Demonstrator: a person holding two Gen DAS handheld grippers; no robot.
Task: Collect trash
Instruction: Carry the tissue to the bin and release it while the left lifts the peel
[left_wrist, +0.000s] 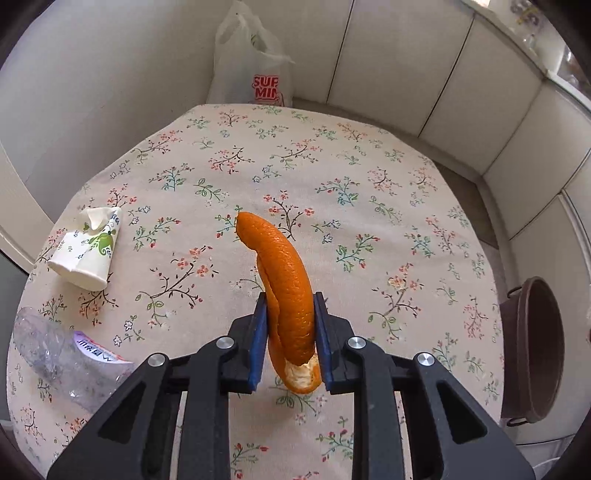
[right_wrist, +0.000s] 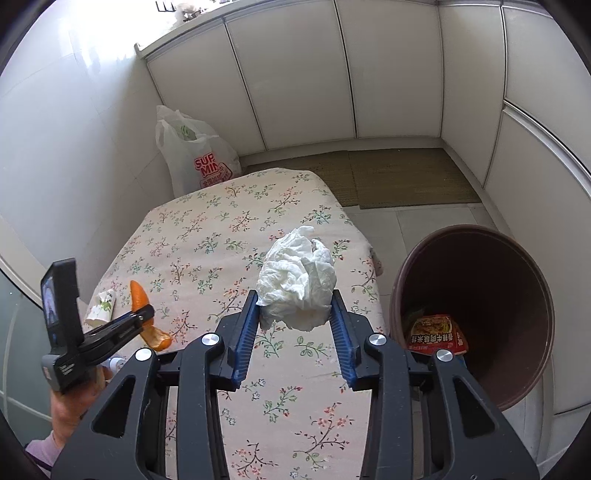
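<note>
My left gripper (left_wrist: 290, 314) is shut on a long curled strip of orange peel (left_wrist: 286, 273), held above the flowered table; the same peel (right_wrist: 138, 295) shows at the left of the right wrist view, pinched in the left gripper (right_wrist: 147, 314). My right gripper (right_wrist: 295, 306) is shut on a crumpled white tissue (right_wrist: 297, 277), lifted over the table near its right edge. A brown trash bin (right_wrist: 509, 295) stands beside the table on the right with a red food wrapper (right_wrist: 436, 334) inside. A crushed paper cup (left_wrist: 88, 247) and a clear plastic bottle (left_wrist: 62, 362) lie on the table's left side.
The table carries a floral cloth (left_wrist: 332, 192). A white plastic shopping bag (left_wrist: 255, 62) stands on the floor past its far end. White cabinet panels (right_wrist: 295, 81) line the walls, and a green mat (right_wrist: 399, 177) covers the floor behind. A person's hand (right_wrist: 70, 402) holds the left gripper.
</note>
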